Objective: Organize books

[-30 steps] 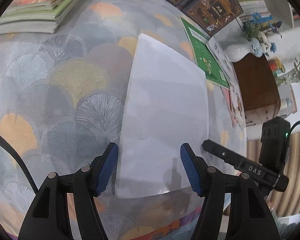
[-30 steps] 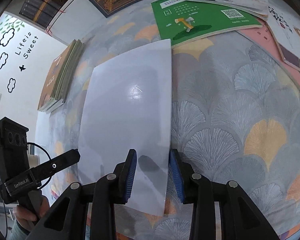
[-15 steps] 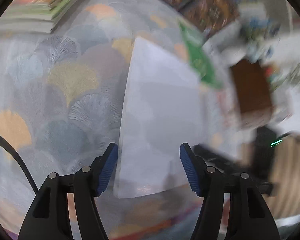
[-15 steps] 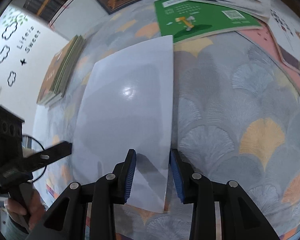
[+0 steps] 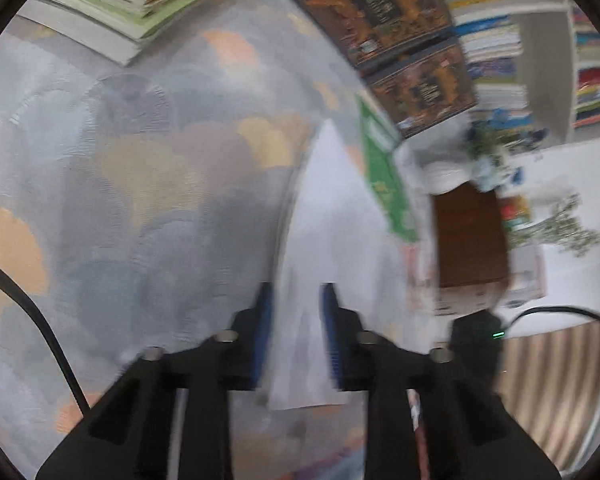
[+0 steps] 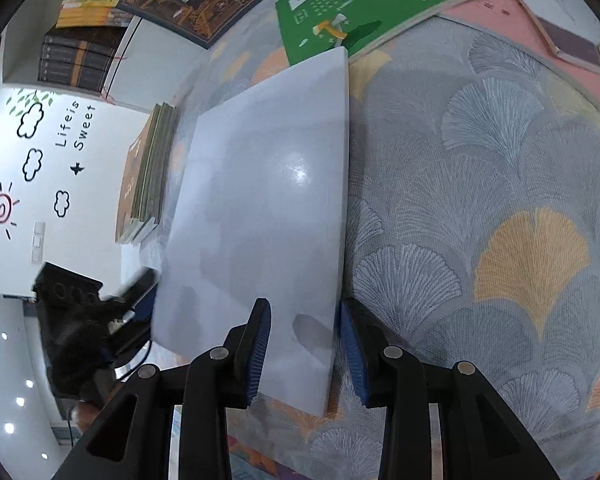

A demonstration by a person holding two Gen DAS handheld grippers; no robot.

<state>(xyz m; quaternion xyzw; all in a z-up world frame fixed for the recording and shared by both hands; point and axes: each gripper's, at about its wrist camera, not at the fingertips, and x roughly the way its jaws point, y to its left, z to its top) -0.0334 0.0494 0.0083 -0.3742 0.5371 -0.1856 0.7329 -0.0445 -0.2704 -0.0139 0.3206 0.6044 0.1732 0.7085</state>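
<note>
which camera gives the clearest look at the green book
The right wrist view. There the green book lies sharp with most of its cover facing the camera, beyond the white book. In the left wrist view it is only a blurred, foreshortened strip.

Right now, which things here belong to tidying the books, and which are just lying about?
Job:
white book, between both grippers' jaws
book stack
green book
dark books
left gripper, closing
right gripper

Lying about:
tablecloth
vase
wall stickers
</note>
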